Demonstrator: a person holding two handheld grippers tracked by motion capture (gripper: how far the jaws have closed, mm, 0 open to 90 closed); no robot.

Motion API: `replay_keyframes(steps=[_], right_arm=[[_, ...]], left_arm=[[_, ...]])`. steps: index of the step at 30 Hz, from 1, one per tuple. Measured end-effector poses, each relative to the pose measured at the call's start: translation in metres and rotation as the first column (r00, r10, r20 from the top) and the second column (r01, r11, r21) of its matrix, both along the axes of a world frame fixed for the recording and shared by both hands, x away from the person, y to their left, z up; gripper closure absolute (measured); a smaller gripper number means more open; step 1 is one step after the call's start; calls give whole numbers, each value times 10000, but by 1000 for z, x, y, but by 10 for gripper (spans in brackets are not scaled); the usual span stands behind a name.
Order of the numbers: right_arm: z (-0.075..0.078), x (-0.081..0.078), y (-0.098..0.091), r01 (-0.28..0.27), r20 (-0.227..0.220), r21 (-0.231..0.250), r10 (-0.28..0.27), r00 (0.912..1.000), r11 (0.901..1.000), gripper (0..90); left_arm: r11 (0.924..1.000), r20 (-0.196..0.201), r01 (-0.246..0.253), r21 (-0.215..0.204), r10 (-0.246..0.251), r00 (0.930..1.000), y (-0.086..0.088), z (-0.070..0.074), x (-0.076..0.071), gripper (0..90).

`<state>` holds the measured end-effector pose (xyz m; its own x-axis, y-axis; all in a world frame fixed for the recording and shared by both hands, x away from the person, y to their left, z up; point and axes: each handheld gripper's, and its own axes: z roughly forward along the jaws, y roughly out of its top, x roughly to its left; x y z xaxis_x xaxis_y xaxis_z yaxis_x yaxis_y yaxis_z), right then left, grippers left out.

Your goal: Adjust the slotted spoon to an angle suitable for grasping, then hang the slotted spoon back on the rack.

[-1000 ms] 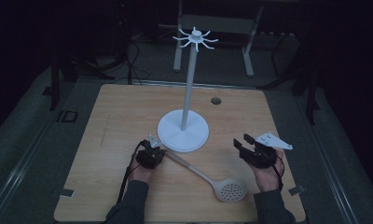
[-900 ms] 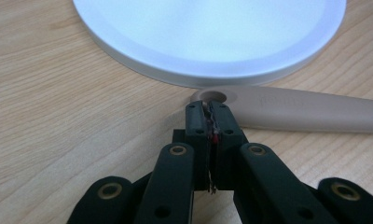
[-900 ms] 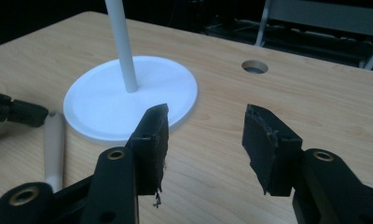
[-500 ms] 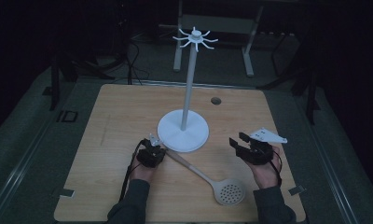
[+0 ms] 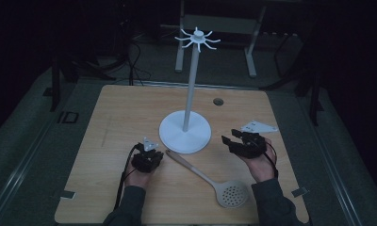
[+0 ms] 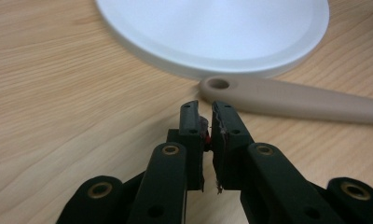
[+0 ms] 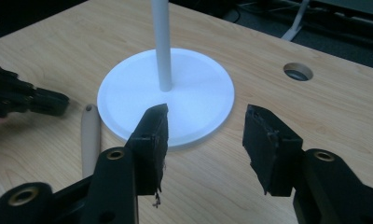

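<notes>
Right claw point(image 5: 234, 139) now nearer the stand base point(image 5: 185, 136), open; left claw point(image 6: 206, 112) just opening, empty, beside spoon handle point(image 6: 287, 98).

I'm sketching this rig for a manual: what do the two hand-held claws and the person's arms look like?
Both claws are black, built of linked bars with brass-coloured rivets and two blocky jaws with worn pads. The left claw carries a grey three-cornered plate on top and trails a black cable along the forearm; the right claw has a similar grey plate beside it and a thin cable. The person wears dark grey long sleeves.

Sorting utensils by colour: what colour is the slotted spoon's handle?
Beige handle, clearest in the left gripper view.
</notes>
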<state>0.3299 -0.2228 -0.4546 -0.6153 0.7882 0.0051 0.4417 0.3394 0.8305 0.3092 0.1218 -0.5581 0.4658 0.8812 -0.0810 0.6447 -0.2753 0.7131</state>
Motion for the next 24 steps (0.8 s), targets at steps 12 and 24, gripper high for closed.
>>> replay_keyframes(steps=[12,24], right_arm=[[-4,10,22,-528,-259,-707,511,9984,9961,519],[-1,19,42,-1021,-733,-1113,943,9928,9885,518]], left_arm=[[9983,460,-548,-177,556,9974,45,8,-35,802],[9934,883,-1110,-286,1131,9897,71,13,-52,780]])
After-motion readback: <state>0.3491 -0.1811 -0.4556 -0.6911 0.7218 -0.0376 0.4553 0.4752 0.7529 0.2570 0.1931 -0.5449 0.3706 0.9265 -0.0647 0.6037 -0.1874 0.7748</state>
